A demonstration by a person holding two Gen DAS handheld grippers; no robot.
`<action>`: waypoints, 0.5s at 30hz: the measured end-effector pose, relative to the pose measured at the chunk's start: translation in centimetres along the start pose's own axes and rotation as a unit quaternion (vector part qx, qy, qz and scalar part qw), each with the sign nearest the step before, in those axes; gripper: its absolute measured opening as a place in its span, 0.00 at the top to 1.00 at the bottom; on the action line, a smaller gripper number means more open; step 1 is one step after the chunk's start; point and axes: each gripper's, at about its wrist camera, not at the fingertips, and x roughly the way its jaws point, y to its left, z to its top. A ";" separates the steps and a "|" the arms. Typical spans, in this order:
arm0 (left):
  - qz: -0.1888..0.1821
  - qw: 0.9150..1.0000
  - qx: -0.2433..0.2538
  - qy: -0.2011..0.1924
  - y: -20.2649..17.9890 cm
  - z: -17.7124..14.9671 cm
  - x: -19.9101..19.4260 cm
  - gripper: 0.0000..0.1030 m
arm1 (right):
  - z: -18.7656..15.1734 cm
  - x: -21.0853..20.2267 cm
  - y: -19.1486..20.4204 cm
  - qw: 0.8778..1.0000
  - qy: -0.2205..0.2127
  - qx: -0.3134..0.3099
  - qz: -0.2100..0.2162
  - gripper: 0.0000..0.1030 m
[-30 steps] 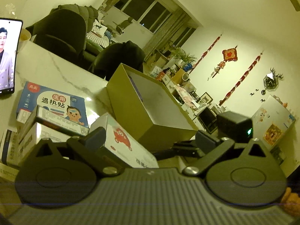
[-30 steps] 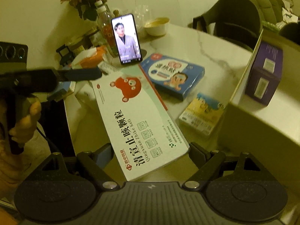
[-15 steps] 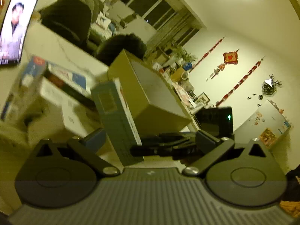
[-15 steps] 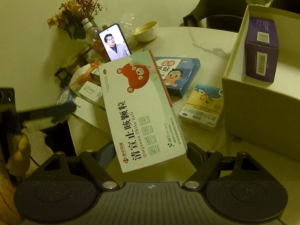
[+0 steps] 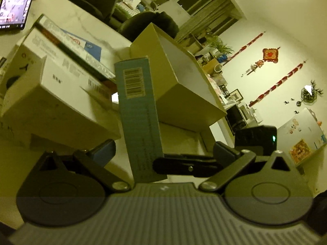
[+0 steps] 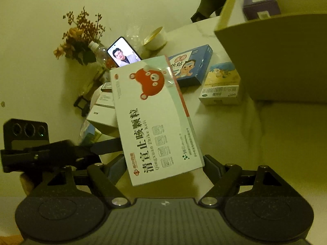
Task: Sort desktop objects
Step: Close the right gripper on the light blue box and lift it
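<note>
The right tongs [image 6: 163,163] are clamped on the white bear box [image 6: 155,118], one finger on each long side. The box is held up, tipped, over the pale tabletop [image 6: 265,143]. The left tongs [image 5: 163,153] are wide apart. The thin edge of the bear box stands between their fingers, but the pads do not touch it. A bit farther back on the tabletop lie a small yellow box [image 6: 221,83] and a blue box with a child's face [image 6: 192,65], just beside each other. To the right stands a big open box [image 6: 276,61] with a purple box [image 6: 261,0] inside. At the far end are a lit phone [image 6: 123,52], a white bowl [image 6: 155,38] and dry flowers [image 6: 81,34]
</note>
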 end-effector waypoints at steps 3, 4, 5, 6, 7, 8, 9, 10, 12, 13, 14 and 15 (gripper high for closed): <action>0.007 1.000 0.004 0.007 -0.2 -0.1 0.7 0.11 | -0.6 -0.1 -0.4 1.000 0.000 0.019 0.012 0.23; 0.011 1.000 0.006 0.010 -0.3 -0.1 0.9 0.15 | -0.8 -0.1 -0.5 1.000 0.000 0.021 0.013 0.23; 0.016 1.000 0.007 0.012 -0.4 -0.2 1.2 0.19 | -1.0 -0.1 -0.5 1.000 0.001 0.023 0.013 0.23; 0.027 0.999 0.011 0.015 -0.5 -0.2 1.4 0.25 | -1.1 -0.1 -0.6 1.000 0.002 0.024 0.014 0.23; 0.040 0.999 0.014 0.017 -0.7 -0.2 1.6 0.30 | -1.2 0.0 -0.6 1.000 0.002 0.025 0.013 0.23; 0.055 0.998 0.020 0.018 -0.9 -0.2 1.8 0.42 | -1.3 -0.1 -0.7 1.000 0.001 0.026 0.011 0.23; 0.072 0.997 0.026 0.019 -1.0 -0.3 1.9 0.60 | -1.4 -0.2 -0.7 1.000 0.000 0.027 0.008 0.23; 0.090 0.995 0.032 0.016 -1.1 -0.4 2.1 0.62 | -1.5 -0.3 -0.8 1.000 -0.002 0.028 0.005 0.23; 0.093 0.995 0.025 0.017 -1.1 -0.4 2.2 0.63 | -1.6 -0.6 -1.0 0.999 -0.006 0.032 0.007 0.24; 0.092 0.995 0.019 0.021 -1.0 -0.3 2.3 0.63 | -1.7 -0.8 -1.1 0.999 -0.008 0.034 0.008 0.24; 0.092 0.995 0.015 0.025 -1.1 -0.3 2.5 0.63 | -1.8 -1.0 -1.2 0.999 -0.009 0.036 0.007 0.24; 0.094 0.995 0.015 0.027 -1.2 -0.3 2.6 0.63 | -1.9 -1.1 -1.3 0.999 -0.010 0.037 0.004 0.24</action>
